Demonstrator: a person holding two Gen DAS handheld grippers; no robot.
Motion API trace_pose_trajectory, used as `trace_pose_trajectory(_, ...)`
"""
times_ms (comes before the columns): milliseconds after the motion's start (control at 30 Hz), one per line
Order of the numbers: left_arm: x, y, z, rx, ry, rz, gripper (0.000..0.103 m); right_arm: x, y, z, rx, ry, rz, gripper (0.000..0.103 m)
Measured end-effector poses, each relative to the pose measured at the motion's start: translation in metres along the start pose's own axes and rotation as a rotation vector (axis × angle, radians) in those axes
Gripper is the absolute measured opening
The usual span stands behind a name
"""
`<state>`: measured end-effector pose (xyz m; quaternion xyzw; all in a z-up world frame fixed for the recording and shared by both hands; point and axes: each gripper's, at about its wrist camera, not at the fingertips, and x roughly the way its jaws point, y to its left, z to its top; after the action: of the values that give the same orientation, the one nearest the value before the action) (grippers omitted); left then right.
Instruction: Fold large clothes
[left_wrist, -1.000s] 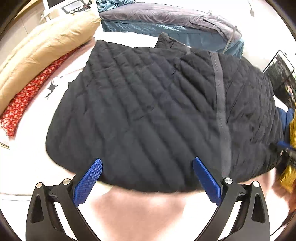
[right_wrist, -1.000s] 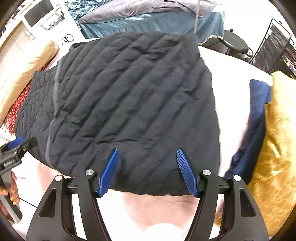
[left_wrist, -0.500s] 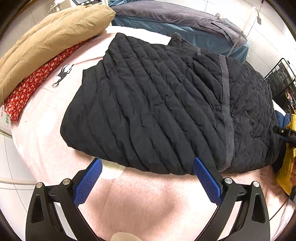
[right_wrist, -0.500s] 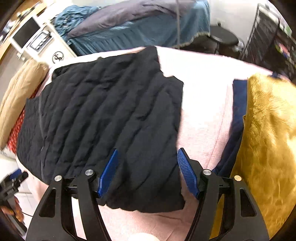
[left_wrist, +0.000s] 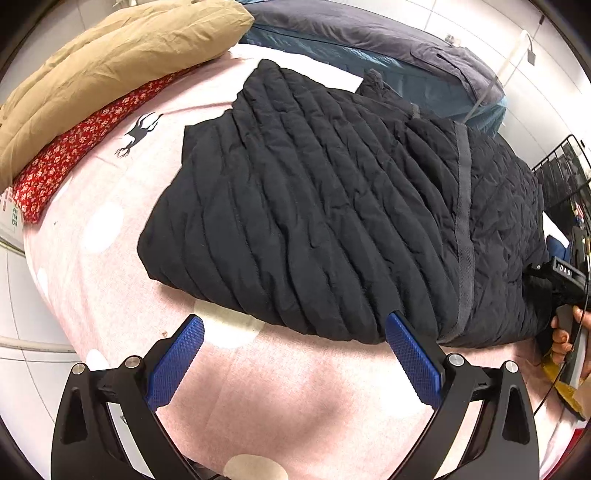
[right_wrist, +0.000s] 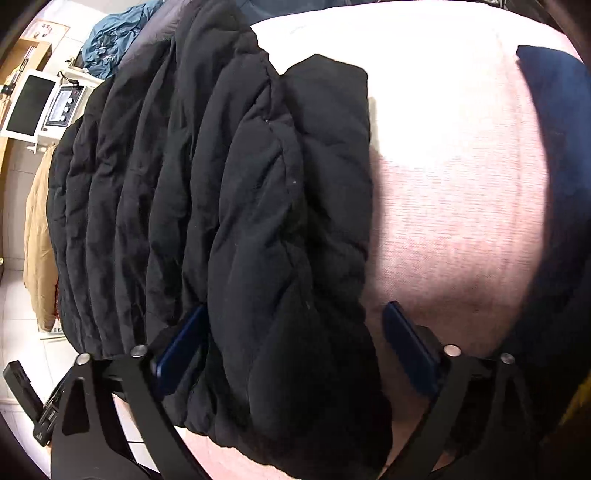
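Observation:
A black quilted jacket (left_wrist: 314, 206) lies folded on the pink bedspread (left_wrist: 280, 398); a grey band (left_wrist: 463, 206) runs down its right part. My left gripper (left_wrist: 294, 318) hangs open above the bedspread, just short of the jacket's near edge, with nothing between its fingers. My right gripper (right_wrist: 295, 308) is low over the jacket's (right_wrist: 221, 206) right edge, its jaws opening wide. A thick fold of jacket lies between the blue pads (right_wrist: 402, 332) without being pinched. The left wrist view shows a hand holding the right gripper (left_wrist: 561, 280) at the jacket's far right.
A tan pillow (left_wrist: 110, 62) and red floral cloth (left_wrist: 74, 151) line the bed's left side. Grey and teal bedding (left_wrist: 369, 40) lies behind. A navy cloth (right_wrist: 554, 110) borders the right. A wire rack (left_wrist: 565, 173) and a white appliance (right_wrist: 40, 103) stand beyond the bed.
The right gripper has dropped down close over the jacket's right edge and its jaws have spread wider. The left gripper has drawn back from the jacket, so more pink bedspread shows.

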<state>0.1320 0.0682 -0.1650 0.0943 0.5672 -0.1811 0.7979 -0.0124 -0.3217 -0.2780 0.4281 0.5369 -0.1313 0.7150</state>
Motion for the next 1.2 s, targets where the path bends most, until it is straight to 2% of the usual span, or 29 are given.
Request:
trace_pose_trajectory(133, -0.003, 0.014, 0.012, -0.030, -0.027, 0.005, 0.096, 0.000, -0.003, -0.005, -0.008, -0.010, -0.003, 0.097)
trace_pose_trajectory(267, -0.007, 0.040, 0.036, -0.079, -0.065, -0.001, 0.096, 0.000, -0.004, -0.010, -0.023, -0.010, -0.014, 0.097)
trace_pose_trajectory(400, -0.004, 0.066, 0.064, -0.151, -0.074, -0.076, 0.096, -0.001, -0.001, -0.014, -0.028, -0.008, -0.037, 0.097)
trace_pose_trajectory(600, 0.031, 0.096, 0.095, -0.252, 0.003, -0.155, 0.096, 0.002, 0.015, -0.008, -0.026, 0.000, -0.064, 0.097)
trace_pose_trajectory(767, 0.072, 0.114, 0.111, -0.280, 0.087, -0.166, 0.096, 0.009, 0.033, -0.012, -0.031, 0.017, -0.086, 0.097)
trace_pose_trajectory(933, 0.109, 0.125, 0.116, -0.328, 0.157, -0.266, 0.098, 0.013, 0.042, -0.014, -0.028, 0.025, -0.103, 0.097)
trace_pose_trajectory(1100, 0.131, 0.128, 0.117, -0.391, 0.200, -0.358, 0.098, 0.016, 0.051, -0.005, -0.029, 0.030, -0.115, 0.097)
trace_pose_trajectory(1200, 0.136, 0.125, 0.118, -0.393, 0.204, -0.363, 0.098, 0.016, 0.055, -0.002, -0.030, 0.033, -0.125, 0.097)
